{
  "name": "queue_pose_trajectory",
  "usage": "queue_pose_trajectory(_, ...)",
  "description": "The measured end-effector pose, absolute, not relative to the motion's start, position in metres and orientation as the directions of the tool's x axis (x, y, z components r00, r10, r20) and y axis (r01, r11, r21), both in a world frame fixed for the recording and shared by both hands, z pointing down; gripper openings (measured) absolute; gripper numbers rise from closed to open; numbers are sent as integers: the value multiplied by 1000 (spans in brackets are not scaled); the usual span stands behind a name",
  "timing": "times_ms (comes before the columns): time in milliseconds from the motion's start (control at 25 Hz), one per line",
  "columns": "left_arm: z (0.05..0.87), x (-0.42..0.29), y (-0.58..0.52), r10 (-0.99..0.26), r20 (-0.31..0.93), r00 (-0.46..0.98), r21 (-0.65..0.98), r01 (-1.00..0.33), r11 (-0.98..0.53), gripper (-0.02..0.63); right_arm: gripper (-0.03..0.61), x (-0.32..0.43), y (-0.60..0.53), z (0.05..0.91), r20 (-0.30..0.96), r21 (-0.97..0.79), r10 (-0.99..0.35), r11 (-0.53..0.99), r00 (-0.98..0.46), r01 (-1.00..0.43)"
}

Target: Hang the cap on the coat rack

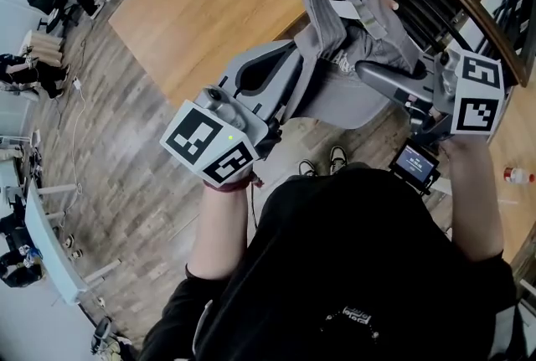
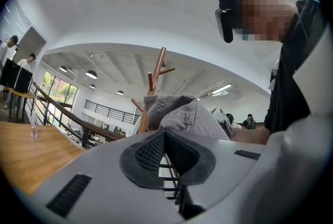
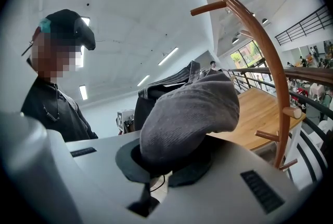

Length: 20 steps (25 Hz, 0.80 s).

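**Cap held at both sides, close to the rack**

The grey cap [image 1: 352, 49] hangs in the air between the two claws, just in front of the wooden coat rack [image 3: 250, 25]. In the head view its brim is toward the person. The crown and back strap are on the far side, right beside the rack's pole, and I cannot tell whether they touch it. The wooden tabletop [image 1: 209, 7] lies well to the left, below the cap, and plays no part here.

The step in hand looks like bringing the cap onto a peg. To do it well, I would:

- Pick one of the short upturned pegs that branch off the curved stem in the right gripper view.
- Hold the two grips apart so that the cap's back opening stays stretched wide and does not sag shut.
- Raise the cap until the opening or strap loop clears the peg's tip, then lower it so the fabric settles at the peg's base.
- Let go only once the peg carries the weight, one side first. If both sides go early, the cap is likely to slide off, because the pegs are smooth.

The left claw [image 2: 165, 137] has its pads drawn together at the tip. The cap's fabric rises directly from where they meet, so it appears to be pinching the cap's edge. The right claw [image 3: 166, 158] is pressed nearly closed on a fold of the cap, and the cloth bulges out over its dark pads. Neither claw touches the rack.
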<state>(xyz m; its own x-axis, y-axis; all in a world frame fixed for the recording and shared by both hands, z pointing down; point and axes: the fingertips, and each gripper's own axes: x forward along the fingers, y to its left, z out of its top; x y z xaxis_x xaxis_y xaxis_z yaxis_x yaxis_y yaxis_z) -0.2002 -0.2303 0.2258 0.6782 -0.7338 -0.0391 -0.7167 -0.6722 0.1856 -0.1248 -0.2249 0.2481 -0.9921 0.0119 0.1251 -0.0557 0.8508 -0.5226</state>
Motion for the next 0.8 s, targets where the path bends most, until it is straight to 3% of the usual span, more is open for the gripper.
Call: queue_pose_trajectory(800,255,-175,-231,-705,-13,710,196,-689,-698,5,23,-101,-222,279,118,-557,-38,825,-992,-98)
